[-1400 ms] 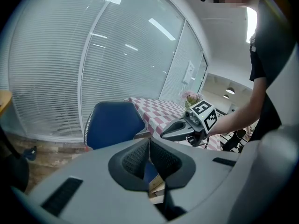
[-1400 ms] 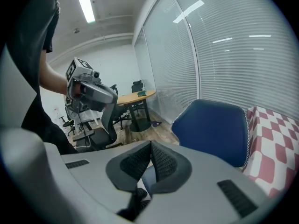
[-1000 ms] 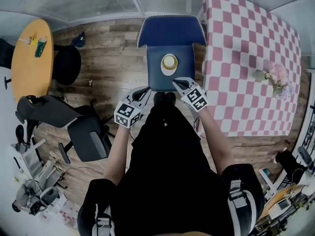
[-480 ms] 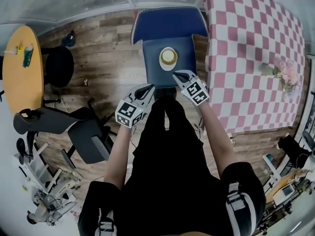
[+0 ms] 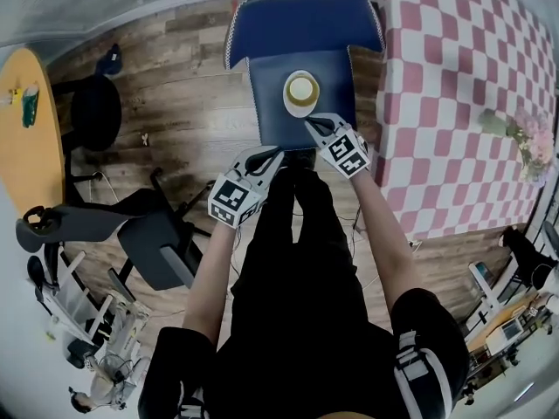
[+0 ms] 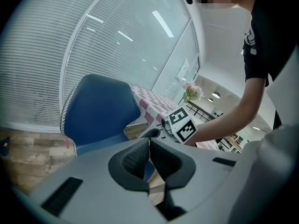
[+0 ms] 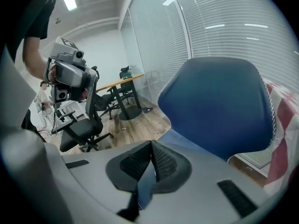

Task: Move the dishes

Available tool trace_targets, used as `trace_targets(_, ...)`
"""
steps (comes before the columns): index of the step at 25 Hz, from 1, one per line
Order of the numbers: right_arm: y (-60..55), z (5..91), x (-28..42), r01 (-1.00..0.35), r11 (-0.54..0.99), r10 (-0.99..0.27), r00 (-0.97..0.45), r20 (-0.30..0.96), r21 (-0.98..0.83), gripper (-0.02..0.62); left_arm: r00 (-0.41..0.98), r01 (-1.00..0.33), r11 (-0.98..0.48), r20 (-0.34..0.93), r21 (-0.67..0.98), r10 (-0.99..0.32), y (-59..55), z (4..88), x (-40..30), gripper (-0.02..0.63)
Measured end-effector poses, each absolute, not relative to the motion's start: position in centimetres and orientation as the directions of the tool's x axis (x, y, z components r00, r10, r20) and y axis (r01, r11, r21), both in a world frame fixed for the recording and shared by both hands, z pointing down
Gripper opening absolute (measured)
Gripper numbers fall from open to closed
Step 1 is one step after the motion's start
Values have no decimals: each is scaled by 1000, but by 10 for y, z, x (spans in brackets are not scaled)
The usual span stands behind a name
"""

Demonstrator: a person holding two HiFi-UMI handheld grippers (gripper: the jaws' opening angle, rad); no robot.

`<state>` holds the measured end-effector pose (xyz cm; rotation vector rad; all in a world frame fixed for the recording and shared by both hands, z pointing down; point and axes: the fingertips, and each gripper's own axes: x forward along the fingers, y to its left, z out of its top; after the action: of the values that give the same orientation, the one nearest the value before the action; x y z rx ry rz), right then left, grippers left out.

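- The dish is a round white plate with a pale yellow, round cup-like piece at its centre. It sits on the seat of the chair, towards the backrest.
- The chair is padded in smooth blue material with white stitching along the edges, and its back is broad and curved.
- To its right, a pink-and-white checked tablecloth covers a table. The floor is brown wood planks.
- The left gripper has ribbed black pads pressed together with nothing between them, and its tip is at the seat's front edge.
- The right gripper is likewise closed and empty, with its tip just short of the plate's rim.
- Compared with a second ago, both grippers are nearer the seat, and the gap between the right tip and the dish is much smaller. The dish has not moved on the seat.
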<state>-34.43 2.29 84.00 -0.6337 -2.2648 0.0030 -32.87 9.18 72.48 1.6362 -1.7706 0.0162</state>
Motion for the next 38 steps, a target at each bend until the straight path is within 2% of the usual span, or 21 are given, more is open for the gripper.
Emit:
trace_targets(6,17,886,-351,448,879,420,-561,713,-165,17,56,-865,216,515,453,-856,91,760,-333,25)
trace_targets(11,22,915,-360,441,878,440,-585,682,-188,17,63,-860,220,524,460,-850,95,780,-334,25)
trace_targets(17,14,956,-374,440,892,377,-588,716,-108,17,73,-855,218,526,470,-847,95,802,-337,25)
trace_targets(19,14,973,-379,474,879,356,-572,739,-57,80,74,-855,220,531,469,-844,97,809,-340,25)
trace_targets(20,13,981,-382,491,870,342,-563,752,-27,91,74,-855,223,535,468,-842,99,813,-342,25)
trace_targets(30,13,1050,-387,684,695,190,-475,859,224,94,50,-837,281,577,470,-815,122,843,-348,25)
trace_targets(35,13,1064,-397,689,680,145,-461,876,250,88,50,-832,288,581,475,-813,127,850,-348,25)
trace_targets(38,8,1068,-400,684,683,117,-449,886,256,45,55,-831,283,577,479,-815,125,849,-347,25)
